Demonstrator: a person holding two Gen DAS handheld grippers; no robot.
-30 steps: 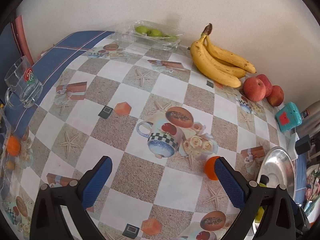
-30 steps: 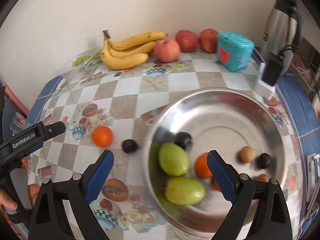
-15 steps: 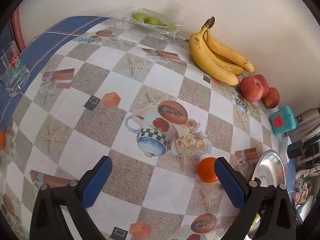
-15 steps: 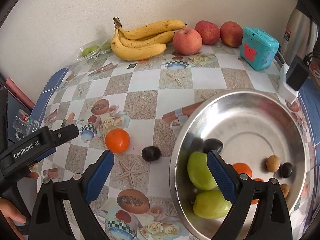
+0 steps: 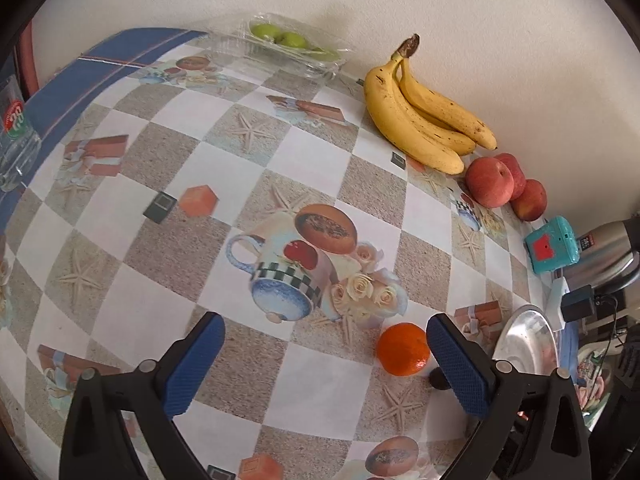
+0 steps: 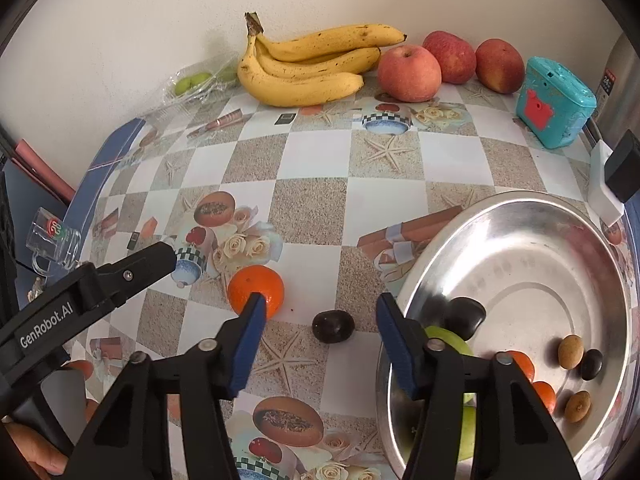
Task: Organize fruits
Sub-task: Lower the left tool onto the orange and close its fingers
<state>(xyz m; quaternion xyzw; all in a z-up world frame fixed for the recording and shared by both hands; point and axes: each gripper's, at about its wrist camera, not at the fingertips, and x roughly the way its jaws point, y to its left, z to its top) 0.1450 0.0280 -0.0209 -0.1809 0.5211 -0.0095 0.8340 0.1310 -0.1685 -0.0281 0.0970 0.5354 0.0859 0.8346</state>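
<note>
Clearly mid-gather: most small fruit sits in the steel bowl (image 6: 516, 240), with an orange (image 6: 256, 290) and a dark plum (image 6: 333, 326) loose on the tablecloth (image 6: 312, 208), just left of the rim. Right gripper (image 6: 318, 318) spread wide, empty, framing the plum. Left gripper (image 5: 324, 344) likewise apart, holding nothing, with the orange just inside its right finger. Probably next: lower around the plum, squeeze gently since round fruit rolls, then lift over the rim.

Your right fingers (image 6: 394, 344) hide part of the green apples (image 6: 450, 340); the kettle (image 6: 622, 80) is cut off by the frame's edge.
</note>
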